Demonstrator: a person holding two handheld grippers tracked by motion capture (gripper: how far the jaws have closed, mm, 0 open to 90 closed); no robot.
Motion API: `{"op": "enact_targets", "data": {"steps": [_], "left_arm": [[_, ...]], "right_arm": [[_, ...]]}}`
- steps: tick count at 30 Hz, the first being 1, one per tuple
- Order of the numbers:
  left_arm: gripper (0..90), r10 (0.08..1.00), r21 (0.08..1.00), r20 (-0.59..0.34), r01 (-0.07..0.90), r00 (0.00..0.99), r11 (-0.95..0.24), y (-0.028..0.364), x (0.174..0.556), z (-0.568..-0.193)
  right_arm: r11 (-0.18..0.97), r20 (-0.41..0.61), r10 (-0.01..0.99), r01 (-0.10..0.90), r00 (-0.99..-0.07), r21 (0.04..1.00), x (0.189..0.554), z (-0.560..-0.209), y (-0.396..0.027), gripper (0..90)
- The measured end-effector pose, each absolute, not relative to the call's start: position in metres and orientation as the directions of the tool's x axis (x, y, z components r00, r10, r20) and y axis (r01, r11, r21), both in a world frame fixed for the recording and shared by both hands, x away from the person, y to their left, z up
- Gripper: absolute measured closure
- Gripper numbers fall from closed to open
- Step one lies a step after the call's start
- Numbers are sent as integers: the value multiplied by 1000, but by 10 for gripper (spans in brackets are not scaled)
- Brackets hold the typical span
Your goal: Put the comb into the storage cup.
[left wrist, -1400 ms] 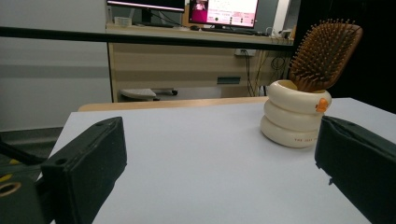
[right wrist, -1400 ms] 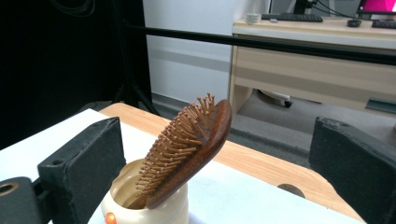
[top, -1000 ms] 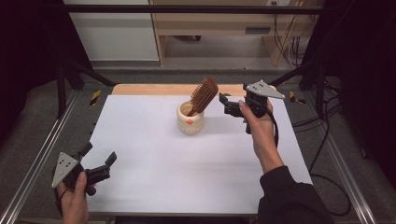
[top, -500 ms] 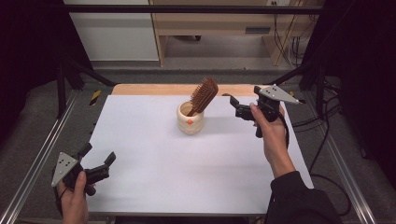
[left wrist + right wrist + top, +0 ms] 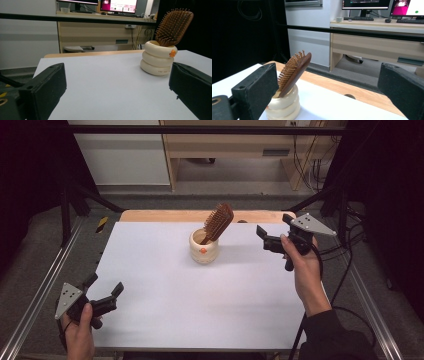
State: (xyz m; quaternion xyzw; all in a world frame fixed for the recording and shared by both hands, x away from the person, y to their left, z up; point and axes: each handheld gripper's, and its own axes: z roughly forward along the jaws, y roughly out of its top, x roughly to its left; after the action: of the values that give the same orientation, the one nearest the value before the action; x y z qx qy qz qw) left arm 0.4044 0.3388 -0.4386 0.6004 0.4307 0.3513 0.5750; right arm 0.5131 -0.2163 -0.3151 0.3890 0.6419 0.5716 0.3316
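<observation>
Left gripper (image 5: pixel 102 296) rests at the near left corner of the tabletop (image 5: pixel 160 285), fingers wide and empty, well apart from the work. Hairbrush (image 5: pixel 218 223) stands handle-down and tilted in the cream ringed holder (image 5: pixel 203 247) near the far middle. Right gripper (image 5: pixel 272 234) hovers beside it, fingers wide, holding nothing; risk: the leaning brush looks top-heavy, so a sideways knock could tip the holder.

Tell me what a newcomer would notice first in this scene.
A wooden hairbrush stands tilted, handle down, in a cream ringed holder near the far middle of the white table. The right tongs, open, hang just right of it above the table; the left tongs, also open, sit at the near left corner.
</observation>
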Motion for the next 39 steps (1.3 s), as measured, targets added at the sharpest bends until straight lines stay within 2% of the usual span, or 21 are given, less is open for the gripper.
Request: {"op": "enact_targets", "data": {"steps": [13,27,39], "left_arm": [[13,918,993,-75,109,390,35,339,403,-438],[12,918,993,-79,111,388,38,340,403,-437],[12,917,993,-83,109,389,44,341,402,-436]], "right_arm": [[60,-20,873,67,-488,996,496,-313,-226,37],[67,-1,879,122,-476,990,488,-325,-235,21],[46,18,881,124,-474,991,479,-334,-248,18]]}}
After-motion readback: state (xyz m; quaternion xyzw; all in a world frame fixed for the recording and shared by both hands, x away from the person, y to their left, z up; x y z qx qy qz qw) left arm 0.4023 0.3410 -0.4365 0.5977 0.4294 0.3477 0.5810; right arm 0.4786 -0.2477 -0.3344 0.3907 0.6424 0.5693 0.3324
